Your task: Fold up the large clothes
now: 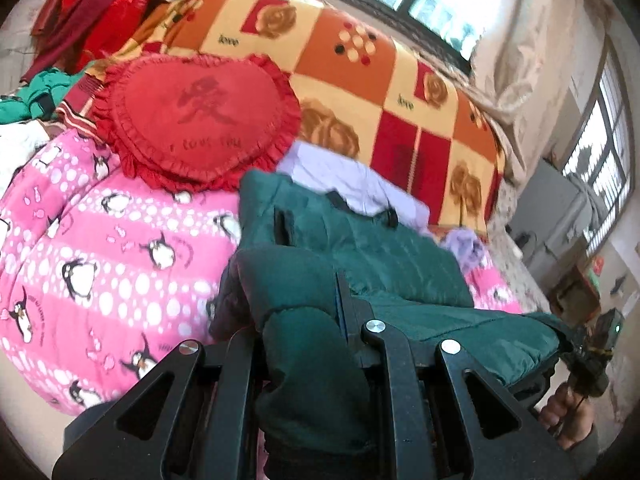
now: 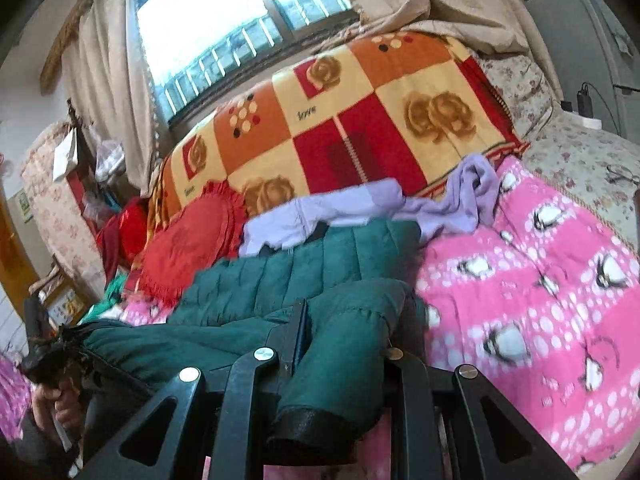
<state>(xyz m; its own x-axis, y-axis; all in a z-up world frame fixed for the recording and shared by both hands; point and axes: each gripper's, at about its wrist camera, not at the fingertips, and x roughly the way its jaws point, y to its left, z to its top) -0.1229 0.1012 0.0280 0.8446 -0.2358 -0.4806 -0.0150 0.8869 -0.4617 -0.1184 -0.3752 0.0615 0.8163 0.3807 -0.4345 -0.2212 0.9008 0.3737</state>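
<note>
Pinching a cuff of the dark green quilted jacket (image 1: 360,248) apiece, the left gripper (image 1: 308,344) and right gripper (image 2: 340,344) hold it ahead of their fingers over the pink penguin quilt (image 1: 112,248). It looks soft, puffy, light and probably slippery; cuffs and seams seem the firmest holds.

Bright barred window (image 2: 224,28), beige curtains (image 2: 108,80)

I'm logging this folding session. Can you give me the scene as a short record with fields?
garment: green quilted jacket, partly lifted off the bed
left tongs: shut on a jacket sleeve
right tongs: shut on the other sleeve
surface: pink penguin quilt
under jacket's far edge: lilac garment
nearby: red heart cushion, checked rose blanket
</note>
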